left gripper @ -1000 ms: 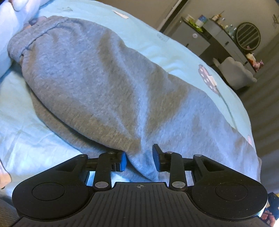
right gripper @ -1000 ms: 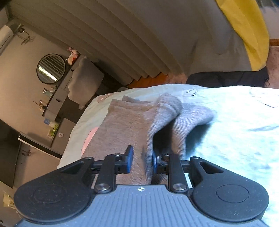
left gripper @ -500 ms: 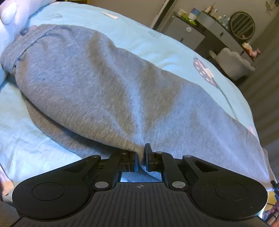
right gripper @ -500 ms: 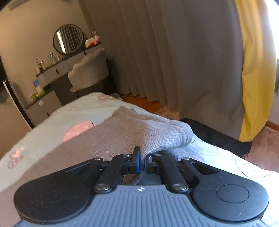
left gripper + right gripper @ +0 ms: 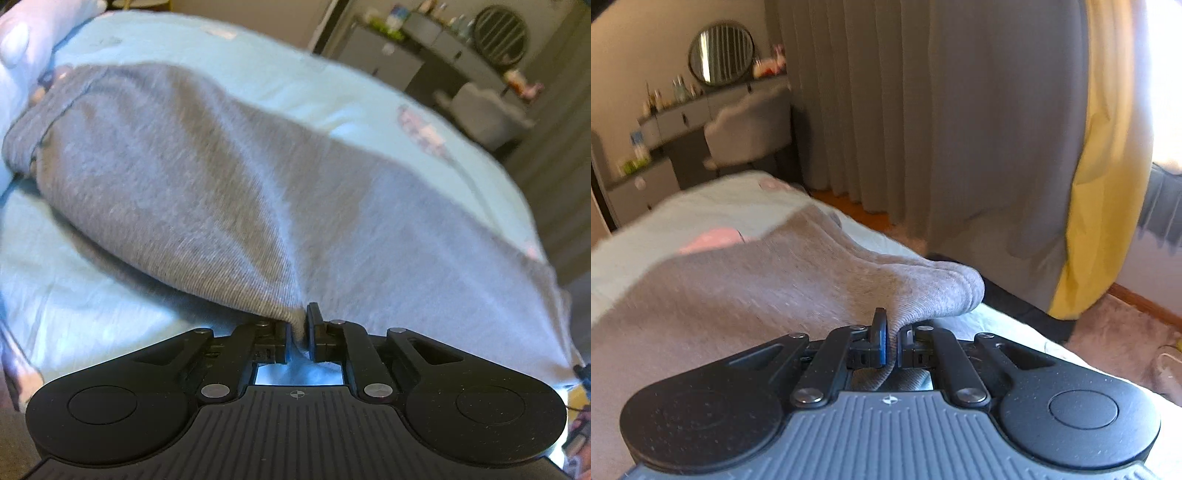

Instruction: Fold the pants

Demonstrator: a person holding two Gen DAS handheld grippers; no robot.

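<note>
A bed point(image 5: 92, 280) with a pale blue sheet fills most of both views. On it lies one pair of grey pants point(image 5: 207, 177), stretched from the waistband at the far left to the cuffs point(image 5: 945, 291) at the near right edge. Grey curtains point(image 5: 923, 129) hang beyond the bed, with one yellow curtain point(image 5: 1108, 221) to their right. At the far side of the room stand a dark dresser point(image 5: 676, 122), one pale chair point(image 5: 750, 125) and one round mirror point(image 5: 720, 51). The left gripper point(image 5: 297, 332) is closed on a fold at the pants' near edge. The right gripper point(image 5: 892, 345) is clamped on fabric just behind the cuffs.
</note>
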